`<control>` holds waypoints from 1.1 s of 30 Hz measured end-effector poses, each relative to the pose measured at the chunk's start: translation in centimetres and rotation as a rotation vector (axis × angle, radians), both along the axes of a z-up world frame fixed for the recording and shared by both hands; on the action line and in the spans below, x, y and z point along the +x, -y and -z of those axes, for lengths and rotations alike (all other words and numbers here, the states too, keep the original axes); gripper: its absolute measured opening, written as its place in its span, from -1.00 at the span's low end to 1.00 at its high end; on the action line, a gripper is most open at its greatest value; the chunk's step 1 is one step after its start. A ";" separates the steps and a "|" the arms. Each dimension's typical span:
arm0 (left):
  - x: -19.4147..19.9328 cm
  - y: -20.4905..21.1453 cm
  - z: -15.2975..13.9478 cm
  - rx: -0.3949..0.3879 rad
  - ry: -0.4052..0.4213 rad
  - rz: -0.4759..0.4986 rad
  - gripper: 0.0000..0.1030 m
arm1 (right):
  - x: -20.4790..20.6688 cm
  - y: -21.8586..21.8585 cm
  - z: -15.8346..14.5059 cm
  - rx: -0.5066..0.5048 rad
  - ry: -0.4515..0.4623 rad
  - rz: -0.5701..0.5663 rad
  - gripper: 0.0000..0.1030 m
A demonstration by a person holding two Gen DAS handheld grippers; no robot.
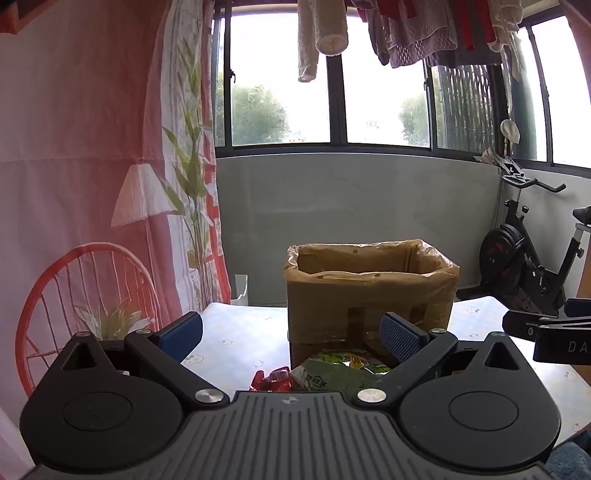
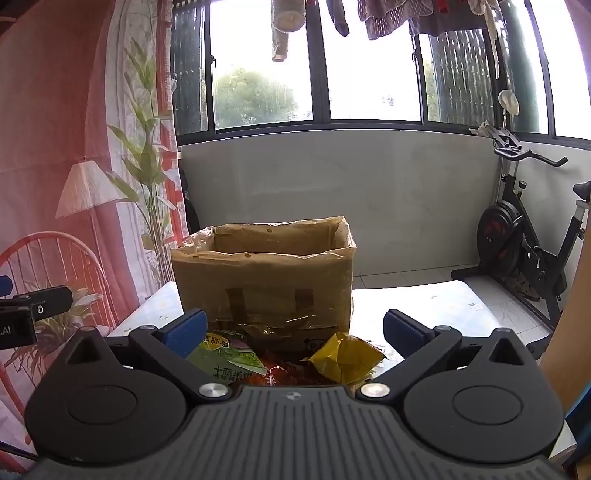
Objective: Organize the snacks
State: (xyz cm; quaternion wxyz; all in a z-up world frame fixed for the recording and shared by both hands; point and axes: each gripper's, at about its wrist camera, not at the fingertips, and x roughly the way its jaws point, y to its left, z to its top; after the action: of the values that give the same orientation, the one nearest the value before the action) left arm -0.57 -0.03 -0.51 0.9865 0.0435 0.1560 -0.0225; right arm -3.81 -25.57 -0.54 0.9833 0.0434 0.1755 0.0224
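A brown cardboard box [image 1: 369, 291] lined with clear plastic stands open-topped on the white patterned table [image 1: 236, 332]. Just in front of it lie snack packets: a green packet [image 1: 340, 371] and a red wrapper [image 1: 271, 380]. My left gripper [image 1: 291, 332] hovers open above them, nothing between its blue pads. The right wrist view shows the same box [image 2: 266, 280], the green packet [image 2: 229, 356], a yellow packet [image 2: 347, 356] and a red packet [image 2: 286, 371] between them. My right gripper [image 2: 295, 330] is open over this pile, holding nothing. Each gripper's tip shows at the other view's edge.
An exercise bike [image 2: 524, 236] stands on the tiled floor at the right. A pink printed curtain [image 1: 92, 147] hangs at the left. Laundry [image 1: 406, 33] hangs over the window behind the table. A small white container [image 1: 240, 290] sits beyond the table's far left corner.
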 end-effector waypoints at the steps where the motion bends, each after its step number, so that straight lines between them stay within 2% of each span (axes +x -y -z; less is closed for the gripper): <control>1: 0.0 0.1 0.1 0.001 0.004 0.000 1.00 | -0.1 0.0 0.1 -0.001 0.000 0.000 1.00; 33: 0.1 0.1 0.6 -0.007 -0.006 -0.009 1.00 | -0.2 0.0 -0.1 -0.004 -0.003 -0.002 1.00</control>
State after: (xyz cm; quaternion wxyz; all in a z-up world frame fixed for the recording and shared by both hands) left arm -0.43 -0.12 -1.11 0.9863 0.0395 0.1589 -0.0186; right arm -3.99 -25.59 -0.39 0.9830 0.0411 0.1773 0.0231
